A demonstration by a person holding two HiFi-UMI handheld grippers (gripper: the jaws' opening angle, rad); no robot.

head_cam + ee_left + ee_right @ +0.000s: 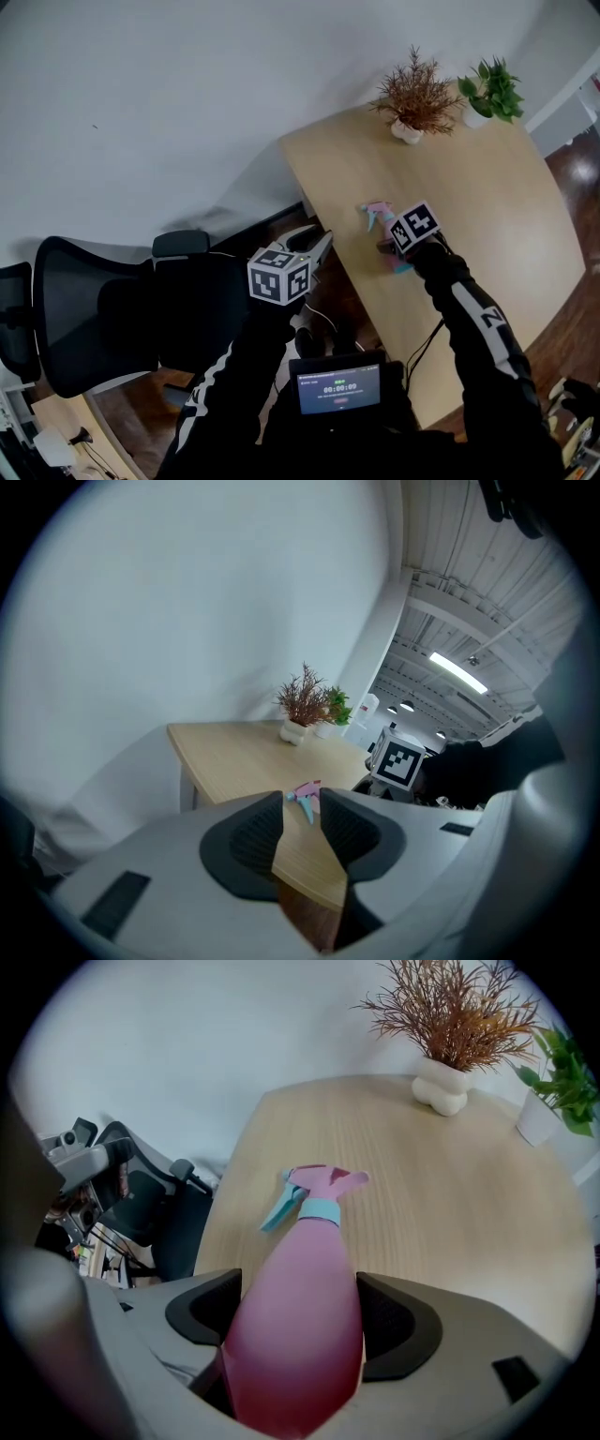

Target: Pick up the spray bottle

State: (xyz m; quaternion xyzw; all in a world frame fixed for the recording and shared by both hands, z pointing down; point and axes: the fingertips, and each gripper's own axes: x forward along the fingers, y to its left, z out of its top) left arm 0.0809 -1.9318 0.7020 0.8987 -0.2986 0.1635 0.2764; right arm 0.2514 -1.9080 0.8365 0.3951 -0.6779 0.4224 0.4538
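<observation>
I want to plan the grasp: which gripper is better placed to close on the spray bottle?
Right. The right gripper has the pink spray bottle between its open jaws, lying on the table. The left gripper is empty and sits back near the table's edge, well short of the bottle.

In the head view the right tongs (397,251) cover most of the spray bottle (377,214) — only its pink-and-blue head shows. In the right gripper view its base runs blurred off the bottom edge. Print on the chest screen (339,388) is too small to read.
</observation>
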